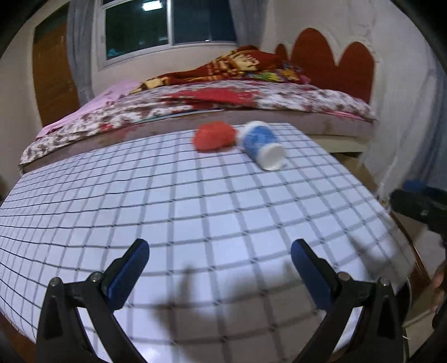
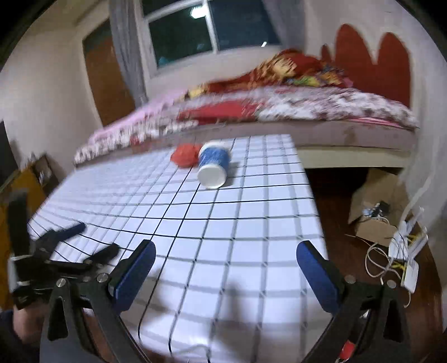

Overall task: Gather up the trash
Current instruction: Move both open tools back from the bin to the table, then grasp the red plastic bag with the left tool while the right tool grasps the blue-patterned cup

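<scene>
1. While both of your tools hover over the near edge of the grid-patterned table [image 1: 195, 212], the left gripper [image 1: 220, 272] has its jaws spread wide with nothing between them.
2. Your right gripper [image 2: 225, 275] is spread wide too, and it holds nothing.
3. The trash sits near the table's far edge: a blue-and-white paper cup [image 1: 261, 145] lies on its side, its white end turned toward you.
4. A crumpled red wad [image 1: 214, 137] rests just beside the cup, on its left; whether they touch is blurred.
5. Bare tabletop lies between your fingers and both pieces, with nothing in the way.
6. Directly behind the table stands a bed [image 1: 212, 106] with a floral cover and a heaped red blanket [image 1: 240, 65], close to the trash.
7. On your right, the floor holds a cardboard box [image 2: 374, 206] and tangled white cables [image 2: 391, 257].
8. A window [image 1: 167, 25] and a wooden door [image 1: 53, 72] fill the back wall.
</scene>
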A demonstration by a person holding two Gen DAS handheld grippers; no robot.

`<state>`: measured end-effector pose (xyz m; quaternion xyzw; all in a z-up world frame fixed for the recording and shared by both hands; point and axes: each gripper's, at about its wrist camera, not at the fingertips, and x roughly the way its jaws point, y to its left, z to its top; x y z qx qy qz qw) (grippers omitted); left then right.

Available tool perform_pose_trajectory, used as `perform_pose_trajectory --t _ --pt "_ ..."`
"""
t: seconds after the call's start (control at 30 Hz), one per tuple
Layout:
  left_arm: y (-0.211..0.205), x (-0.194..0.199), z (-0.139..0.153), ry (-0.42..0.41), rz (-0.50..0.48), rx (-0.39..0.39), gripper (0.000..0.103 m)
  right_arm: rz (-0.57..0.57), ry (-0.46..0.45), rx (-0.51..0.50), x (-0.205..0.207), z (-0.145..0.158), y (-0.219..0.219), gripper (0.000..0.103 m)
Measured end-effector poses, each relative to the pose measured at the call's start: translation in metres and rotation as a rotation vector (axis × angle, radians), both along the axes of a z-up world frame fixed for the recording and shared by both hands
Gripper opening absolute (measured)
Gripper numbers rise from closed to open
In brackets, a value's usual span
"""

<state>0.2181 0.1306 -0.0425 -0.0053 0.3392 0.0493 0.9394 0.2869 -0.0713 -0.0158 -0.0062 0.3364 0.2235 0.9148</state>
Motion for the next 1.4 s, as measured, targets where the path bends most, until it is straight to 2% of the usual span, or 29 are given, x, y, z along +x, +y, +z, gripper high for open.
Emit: perform_pose_trajectory --t 0.3,0.43,0.47,0.57,0.6,0.63,0.8,1.0,1.17,1.23,1.3,1.33,1.4 --pt "0.051 0.053 -0.016 0.038 0.048 0.006 0.102 0.008 -0.014 -0.129 0.101 -0.013 0.091 0.102" --pt "0.063 0.076 -0.018 0.053 0.061 -0.027 0.102 0.008 0.019 -0.162 0.145 -0.024 0.114 0.098" --pt "0.065 0.083 -0.019 0.055 0.063 -0.026 0.102 0.013 0.032 -0.166 0.156 -0.028 0.12 0.094" --pt "0.063 0.105 -0.019 0.056 0.049 -0.015 0.102 0.016 0.074 -0.183 0.183 -0.04 0.129 0.093" --pt "0.061 0.111 -0.018 0.056 0.041 -0.008 0.102 0.019 0.087 -0.182 0.188 -0.044 0.13 0.079" --pt "0.058 0.122 -0.017 0.052 0.029 0.007 0.102 0.031 0.1 -0.17 0.194 -0.047 0.129 0.06" --pt "0.043 0.17 -0.014 0.051 -0.012 0.026 0.102 0.003 0.067 -0.141 0.212 -0.043 0.111 0.06" --pt "0.029 0.222 -0.014 0.067 -0.03 0.008 0.102 -0.035 0.077 -0.132 0.24 -0.035 0.086 0.06" --pt "0.023 0.259 -0.017 0.116 -0.029 -0.031 0.099 -0.049 0.1 -0.113 0.252 -0.036 0.074 0.06" --pt "0.02 0.272 -0.023 0.154 -0.034 -0.038 0.091 -0.056 0.113 -0.089 0.253 -0.037 0.07 0.06" --pt "0.017 0.279 -0.031 0.189 -0.038 -0.019 0.075 -0.057 0.111 -0.083 0.252 -0.037 0.069 0.06" --pt "0.016 0.278 -0.033 0.192 -0.052 -0.026 0.058 -0.056 0.113 -0.079 0.251 -0.037 0.069 0.06" --pt "0.014 0.271 -0.032 0.174 -0.063 -0.02 0.046 -0.058 0.113 -0.067 0.25 -0.035 0.067 0.06"
